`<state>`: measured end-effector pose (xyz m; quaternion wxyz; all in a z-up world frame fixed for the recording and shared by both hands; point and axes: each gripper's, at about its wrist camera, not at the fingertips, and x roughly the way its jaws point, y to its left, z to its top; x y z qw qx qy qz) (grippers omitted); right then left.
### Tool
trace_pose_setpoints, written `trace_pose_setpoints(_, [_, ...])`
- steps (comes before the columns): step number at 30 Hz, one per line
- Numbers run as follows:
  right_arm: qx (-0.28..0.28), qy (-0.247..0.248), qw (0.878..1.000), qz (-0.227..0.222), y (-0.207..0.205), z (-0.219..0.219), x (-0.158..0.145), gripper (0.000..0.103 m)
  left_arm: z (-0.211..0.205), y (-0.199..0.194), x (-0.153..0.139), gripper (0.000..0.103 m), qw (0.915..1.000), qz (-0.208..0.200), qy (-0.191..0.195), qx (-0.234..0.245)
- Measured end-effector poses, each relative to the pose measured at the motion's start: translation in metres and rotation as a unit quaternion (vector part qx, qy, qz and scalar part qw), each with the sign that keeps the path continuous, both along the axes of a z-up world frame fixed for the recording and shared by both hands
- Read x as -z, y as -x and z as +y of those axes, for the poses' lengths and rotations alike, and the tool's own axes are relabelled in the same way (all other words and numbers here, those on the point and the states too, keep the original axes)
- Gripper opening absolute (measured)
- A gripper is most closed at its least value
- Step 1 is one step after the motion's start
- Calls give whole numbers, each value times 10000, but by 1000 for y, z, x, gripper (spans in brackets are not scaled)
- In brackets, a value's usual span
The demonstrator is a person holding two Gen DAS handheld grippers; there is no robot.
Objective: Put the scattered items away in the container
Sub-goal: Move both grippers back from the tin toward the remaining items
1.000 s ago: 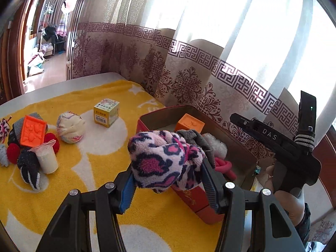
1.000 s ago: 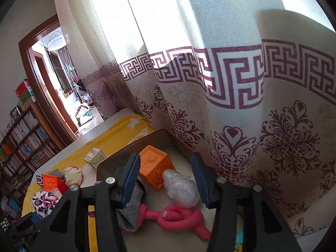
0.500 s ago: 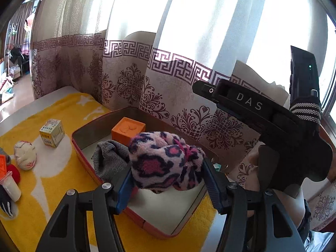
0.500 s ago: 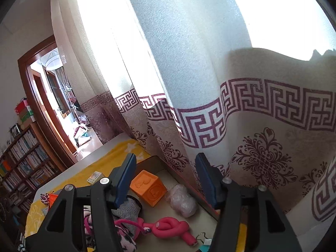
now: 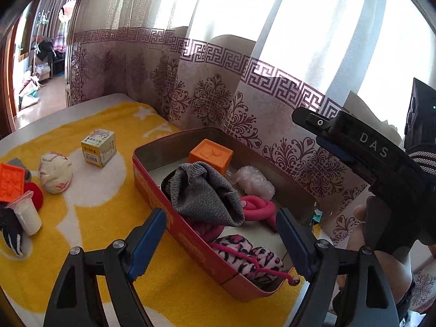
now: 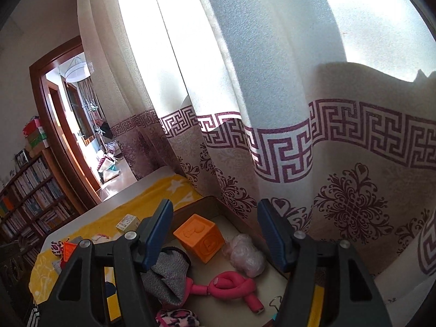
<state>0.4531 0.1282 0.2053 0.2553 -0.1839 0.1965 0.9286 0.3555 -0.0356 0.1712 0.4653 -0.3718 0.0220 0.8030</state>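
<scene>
Red tin box (image 5: 174,218) sits on the yellow blanket (image 5: 90,218), right up against the patterned curtain (image 5: 218,103). Left gripper (image 5: 218,241) hovers over the near end of the box, jaws spread wide, nothing between them. Pink leopard-print sock (image 5: 245,256) lies inside the box at the near end, directly below those jaws, apart from both fingers.

Also in the box: grey knit cloth (image 5: 207,190) bunched in the middle, pink foam twist (image 5: 256,208) beside it, orange cube (image 5: 211,155) at the far end, clear plastic wad (image 5: 253,181) near the curtain-side wall.

Right gripper (image 6: 215,233) is above the far end of the box, jaws apart, holding nothing. Through its camera the orange cube (image 6: 199,235), plastic wad (image 6: 246,256), pink foam twist (image 6: 231,286) and grey cloth (image 6: 166,275) are all visible below; a bit of the leopard sock (image 6: 177,317) shows at the bottom edge.

Loose on the blanket, well apart from the box:
- small yellow-and-white carton (image 5: 98,147), nearest the box
- rolled white sock (image 5: 55,173)
- orange flat block (image 5: 11,181) on top of a red ball (image 5: 35,196)
- small cup of white stuff (image 5: 26,212)
- black-and-white glove (image 5: 11,231), touching the cup

Right gripper body (image 5: 381,169) shows at the right of the left camera's view.
</scene>
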Motion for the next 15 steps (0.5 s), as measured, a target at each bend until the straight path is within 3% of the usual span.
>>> trace_pose_setpoints(2, [-126,-46,9999,-40,5,-8,2,68,-14,8,0,98,9996,39,-33,-268])
trace_pose_setpoints(9, [-837,-306,9959,-179,28,-52,8,70,-84,45,-1,98,9938,104,-144,-1098])
trace_pose_setpoints(15, [-1566,-658,9848,-362,52,-100,11,74,-161,86,5,98,9779,-9,-245,-2077])
